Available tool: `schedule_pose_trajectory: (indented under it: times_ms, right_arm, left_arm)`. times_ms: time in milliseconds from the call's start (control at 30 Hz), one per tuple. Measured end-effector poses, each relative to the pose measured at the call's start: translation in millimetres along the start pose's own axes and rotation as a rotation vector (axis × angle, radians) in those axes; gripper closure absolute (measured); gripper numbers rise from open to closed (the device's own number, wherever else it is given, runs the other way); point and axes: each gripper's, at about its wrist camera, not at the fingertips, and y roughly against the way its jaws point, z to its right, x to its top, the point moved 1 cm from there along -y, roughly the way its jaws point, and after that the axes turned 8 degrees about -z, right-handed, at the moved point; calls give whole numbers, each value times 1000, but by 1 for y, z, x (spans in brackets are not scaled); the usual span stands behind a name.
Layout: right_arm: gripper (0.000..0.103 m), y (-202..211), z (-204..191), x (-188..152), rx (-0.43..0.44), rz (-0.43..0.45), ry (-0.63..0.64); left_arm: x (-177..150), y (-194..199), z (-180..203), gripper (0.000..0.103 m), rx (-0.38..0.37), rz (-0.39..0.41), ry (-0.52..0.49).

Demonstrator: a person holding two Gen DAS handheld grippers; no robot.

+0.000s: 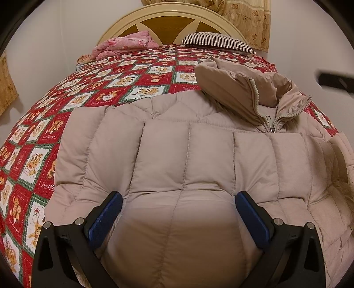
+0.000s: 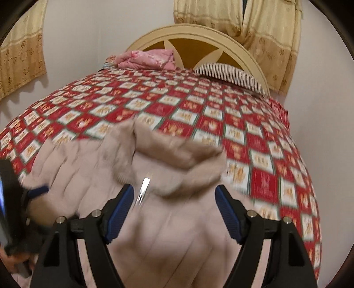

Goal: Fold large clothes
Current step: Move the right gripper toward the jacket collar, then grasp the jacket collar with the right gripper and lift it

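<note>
A beige quilted puffer jacket lies spread on the bed, its zipped collar and hood toward the right. My left gripper is open just above the jacket's body, its blue pads empty. In the right wrist view the jacket is blurred by motion, with its hood bunched ahead and a metal zipper pull catching light. My right gripper is open over the jacket near the collar, holding nothing. The other gripper shows at that view's left edge.
The bed carries a red, white and green patterned quilt. A folded pink blanket and a striped pillow lie by the rounded cream headboard. Yellow curtains hang on the white wall behind.
</note>
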Motion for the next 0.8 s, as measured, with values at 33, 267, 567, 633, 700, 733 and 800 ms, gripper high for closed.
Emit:
schedule_pose_trajectory:
  times_ms: [33, 267, 567, 633, 700, 733, 800]
  right_arm:
    - [24, -6, 1, 9, 0, -1, 12]
    - [24, -58, -4, 60, 45, -59, 141]
    - [29, -115, -13, 72, 93, -211, 281]
    - [60, -120, -11, 70, 91, -226, 287]
    - [85, -116, -8, 62, 84, -224, 283]
    - [89, -110, -9, 58, 67, -211, 292]
    - [92, -91, -18, 49, 39, -153, 324]
  left_arm:
    - [0, 0, 0, 1, 0, 0, 0]
    - [-1, 1, 0, 1, -5, 4, 4]
    - [-2, 2, -1, 1, -7, 7, 6]
    - [-2, 2, -2, 1, -8, 8, 6]
    - [-2, 2, -2, 1, -8, 8, 7]
    - [-2, 2, -2, 1, -8, 8, 7]
    - [-3, 2, -2, 1, -9, 9, 7]
